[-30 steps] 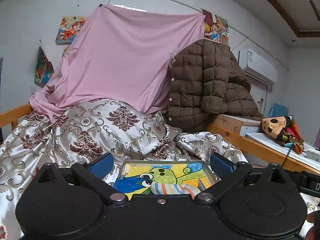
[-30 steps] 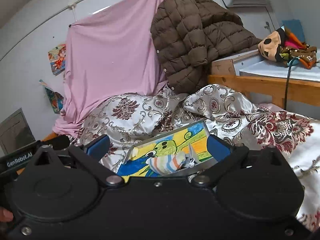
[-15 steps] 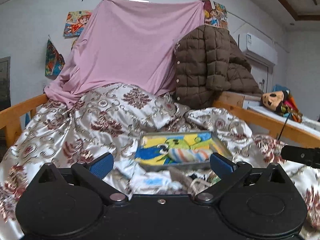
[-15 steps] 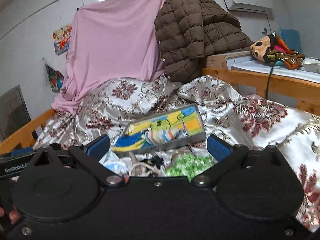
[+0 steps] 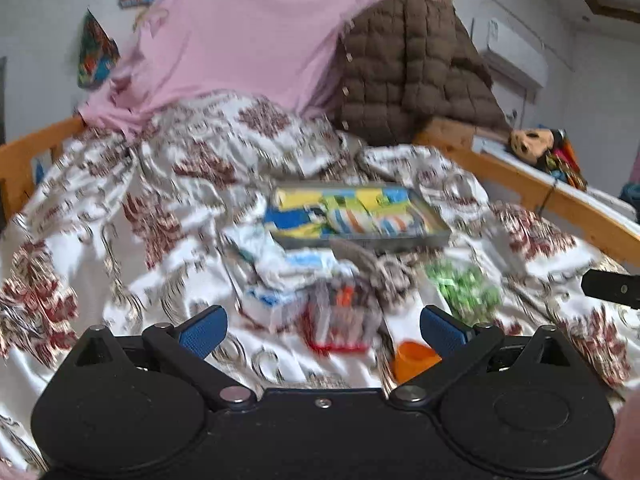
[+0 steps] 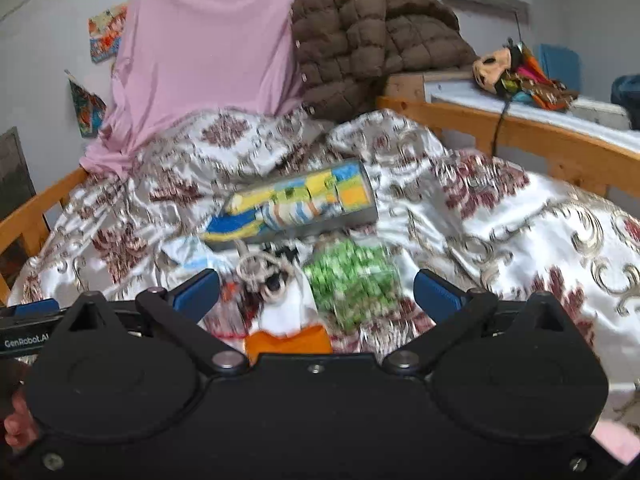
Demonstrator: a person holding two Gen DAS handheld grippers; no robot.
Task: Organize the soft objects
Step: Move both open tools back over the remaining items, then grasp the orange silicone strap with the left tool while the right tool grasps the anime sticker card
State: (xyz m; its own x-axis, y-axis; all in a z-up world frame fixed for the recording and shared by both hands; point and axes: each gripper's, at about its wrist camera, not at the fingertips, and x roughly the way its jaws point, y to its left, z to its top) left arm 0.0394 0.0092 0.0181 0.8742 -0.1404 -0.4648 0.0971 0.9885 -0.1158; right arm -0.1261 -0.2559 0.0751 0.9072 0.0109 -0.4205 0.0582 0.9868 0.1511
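I hold the left gripper and right gripper spread wide and empty above the bedspread. The striped sock lies in the tray; a blurred pile of soft items sits just before it.

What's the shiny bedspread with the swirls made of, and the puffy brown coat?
The bedspread looks like satin or a similar silky cloth: it gleams and lies in smooth folds. The brown coat looks like quilted, padded fabric with a matte surface, stitched into puffy squares. Neither fibre can be told for sure.
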